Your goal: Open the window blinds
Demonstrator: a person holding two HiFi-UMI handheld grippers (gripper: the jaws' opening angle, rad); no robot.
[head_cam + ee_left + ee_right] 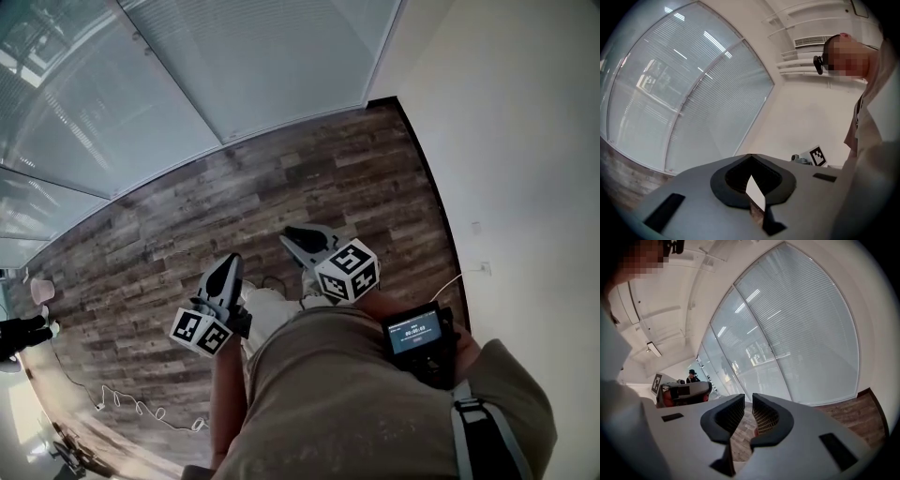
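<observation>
Window blinds point(253, 56) fill the frame's upper left, their slats running level along the glass wall. The left gripper point(751, 159) is closed and empty. The right gripper point(748, 404) is barely parted and empty. Only its view shows a distant person point(692, 377).

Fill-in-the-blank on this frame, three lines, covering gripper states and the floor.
1. The left gripper has its jaws ___.
2. The right gripper, jaws apart, holds ___.
3. The floor is laid in ___ planks.
Missing words: shut; nothing; wood.
</observation>
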